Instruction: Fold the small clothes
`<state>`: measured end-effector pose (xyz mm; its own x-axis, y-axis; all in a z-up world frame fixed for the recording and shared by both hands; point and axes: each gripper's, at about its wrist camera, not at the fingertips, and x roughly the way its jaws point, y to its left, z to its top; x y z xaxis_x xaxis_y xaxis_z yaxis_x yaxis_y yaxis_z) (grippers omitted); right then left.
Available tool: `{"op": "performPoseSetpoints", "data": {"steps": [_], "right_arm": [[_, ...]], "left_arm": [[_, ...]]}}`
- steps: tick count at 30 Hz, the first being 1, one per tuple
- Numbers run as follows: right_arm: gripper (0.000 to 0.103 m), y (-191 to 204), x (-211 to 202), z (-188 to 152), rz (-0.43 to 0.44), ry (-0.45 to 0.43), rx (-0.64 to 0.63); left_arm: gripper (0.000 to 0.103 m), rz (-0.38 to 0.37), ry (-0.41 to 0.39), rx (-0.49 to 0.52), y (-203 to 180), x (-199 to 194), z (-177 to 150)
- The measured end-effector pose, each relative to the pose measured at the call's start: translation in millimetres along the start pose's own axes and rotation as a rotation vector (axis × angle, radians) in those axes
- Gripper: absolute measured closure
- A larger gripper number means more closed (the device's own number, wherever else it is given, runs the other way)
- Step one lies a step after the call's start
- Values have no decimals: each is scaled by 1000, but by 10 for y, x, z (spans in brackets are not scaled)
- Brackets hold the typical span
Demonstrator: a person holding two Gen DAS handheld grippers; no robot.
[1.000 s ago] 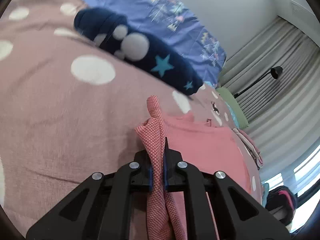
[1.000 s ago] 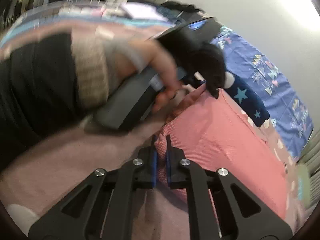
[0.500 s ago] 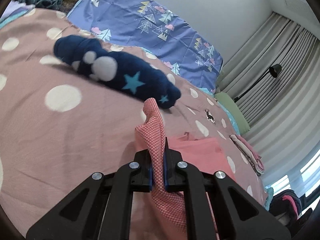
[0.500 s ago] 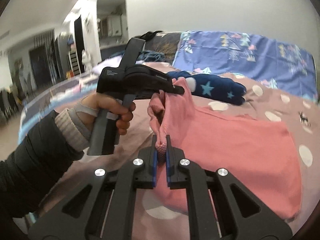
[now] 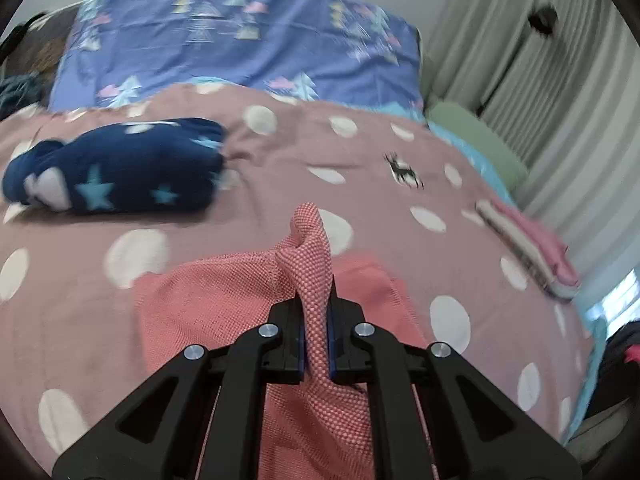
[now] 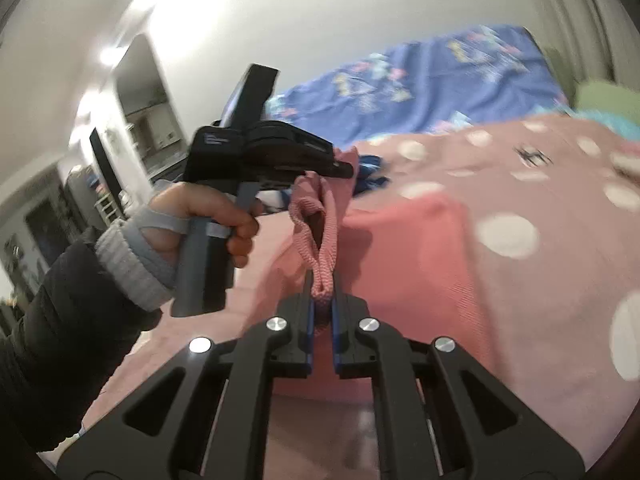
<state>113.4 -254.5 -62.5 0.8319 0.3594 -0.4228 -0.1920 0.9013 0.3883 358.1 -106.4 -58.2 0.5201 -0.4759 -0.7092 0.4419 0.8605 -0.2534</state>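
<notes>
Fabric of the pink garment is pinched in both the left gripper and right gripper, 2 corners lifted; its body trails ahead onto the dotted bedspread, apparently lengthwise away.

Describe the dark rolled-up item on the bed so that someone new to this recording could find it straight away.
Start at the pink bedspread with white dots and look toward the purple pillow at the head of the bed. Just before it, left of centre in the left wrist view, lies the navy bundle. It is the only dark blue thing there, marked with pale blue stars, unlike the coral garment.
</notes>
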Motion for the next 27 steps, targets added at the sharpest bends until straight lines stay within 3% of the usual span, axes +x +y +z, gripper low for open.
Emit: {"op": "performPoseSetpoints", "data": {"steps": [7,11,17,19,22,25,27], "right_arm": [[97,-688,38,-200,10,90,210],[97,-738,-18,-217,25,83,238],[97,-744,-175,-265,15,37,265],[95,-790,-141,-308,1,80,293],[92,-973,-6,-384,18,173,387],[92,-1117,10,-422,92,195,489],[92,-1131,5,-440,108,198,509]], "left_arm": [[96,114,94,105,-529,643,-88],[96,147,92,157,-688,703,-90],[95,135,92,178,-860,764,-44],[74,159,134,230,-928,898,-90],[60,170,109,282,-1015,808,-175],[46,170,43,321,-1047,442,-282],[43,170,-19,369,-1021,54,-460]]}}
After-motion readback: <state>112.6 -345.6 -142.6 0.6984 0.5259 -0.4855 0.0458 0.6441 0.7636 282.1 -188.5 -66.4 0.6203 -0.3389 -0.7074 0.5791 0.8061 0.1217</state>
